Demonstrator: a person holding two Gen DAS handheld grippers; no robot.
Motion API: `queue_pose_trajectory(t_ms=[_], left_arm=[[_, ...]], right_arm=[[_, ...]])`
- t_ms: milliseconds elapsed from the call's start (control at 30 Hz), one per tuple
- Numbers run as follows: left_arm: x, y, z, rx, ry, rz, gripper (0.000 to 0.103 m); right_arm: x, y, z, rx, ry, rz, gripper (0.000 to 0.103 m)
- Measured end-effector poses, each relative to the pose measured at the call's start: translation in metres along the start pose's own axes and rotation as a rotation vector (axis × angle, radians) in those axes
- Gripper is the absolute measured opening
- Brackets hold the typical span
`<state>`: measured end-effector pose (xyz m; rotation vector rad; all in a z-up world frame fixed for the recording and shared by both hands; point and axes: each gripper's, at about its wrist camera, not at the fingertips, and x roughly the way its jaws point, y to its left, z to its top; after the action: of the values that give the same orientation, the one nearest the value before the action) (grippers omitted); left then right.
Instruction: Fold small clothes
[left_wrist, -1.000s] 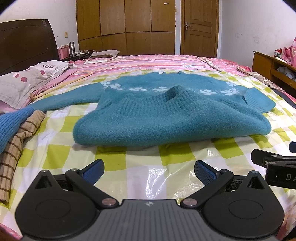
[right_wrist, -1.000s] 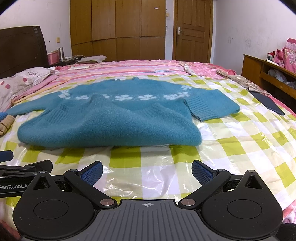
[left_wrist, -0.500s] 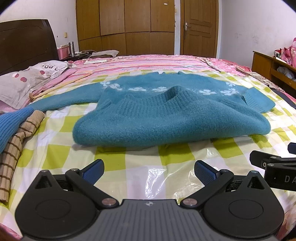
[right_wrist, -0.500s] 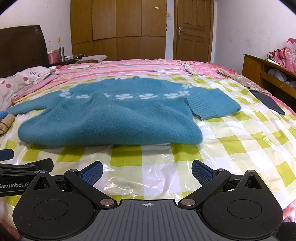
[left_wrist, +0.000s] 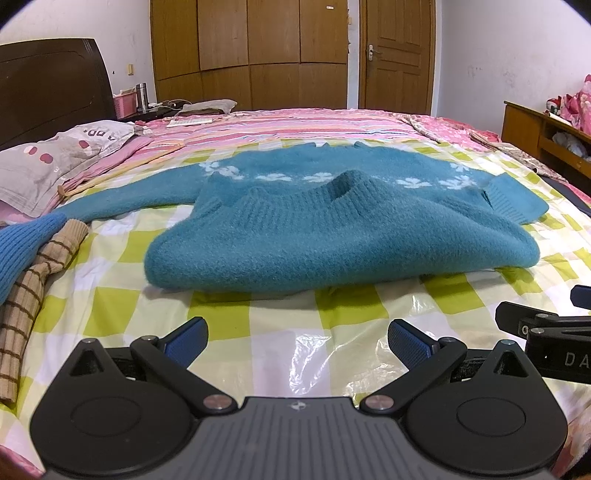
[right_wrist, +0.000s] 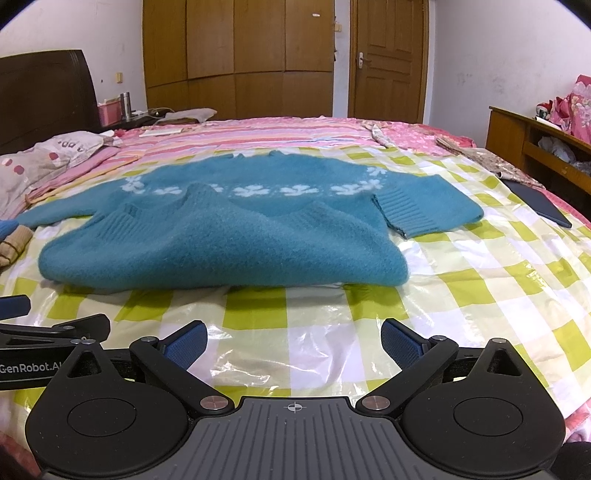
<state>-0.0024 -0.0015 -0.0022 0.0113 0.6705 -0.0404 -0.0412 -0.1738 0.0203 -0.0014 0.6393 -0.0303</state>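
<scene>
A teal knit sweater (left_wrist: 332, 236) with white flowers lies on the bed, its near part folded up over its body. One sleeve stretches left and the other is folded in at the right. It also shows in the right wrist view (right_wrist: 236, 236). My left gripper (left_wrist: 297, 341) is open and empty, low over the checked sheet just short of the sweater's near fold. My right gripper (right_wrist: 293, 338) is open and empty beside it, the same distance from the fold.
A green-and-white checked plastic sheet (left_wrist: 280, 354) covers the bed. A bright blue knit (left_wrist: 22, 251) and a tan striped garment (left_wrist: 33, 295) lie at the left. Pillows (left_wrist: 62, 155) lie at far left. A dark flat object (right_wrist: 535, 203) lies at the right. A wooden cabinet (right_wrist: 535, 144) stands at the right.
Both grippers have shifted very slightly; the sweater has not moved and both jaws stay open.
</scene>
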Motion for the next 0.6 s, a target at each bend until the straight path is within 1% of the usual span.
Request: queue_pose_trajectory(t_ms=[433,600], left_arm=[[0.001,-0.0026,0.0034,0.018,-0.005,0.008,0.103],[0.005,-0.0061,0.0076,0.028,-0.003,0.023,0.103]], right_arm=[[0.0017,0.0007,-0.0007,-0.013,0.0,0.01,0.095],[0.009,-0.0019,0.0027,-0.026,-0.002,0.022,0.091]])
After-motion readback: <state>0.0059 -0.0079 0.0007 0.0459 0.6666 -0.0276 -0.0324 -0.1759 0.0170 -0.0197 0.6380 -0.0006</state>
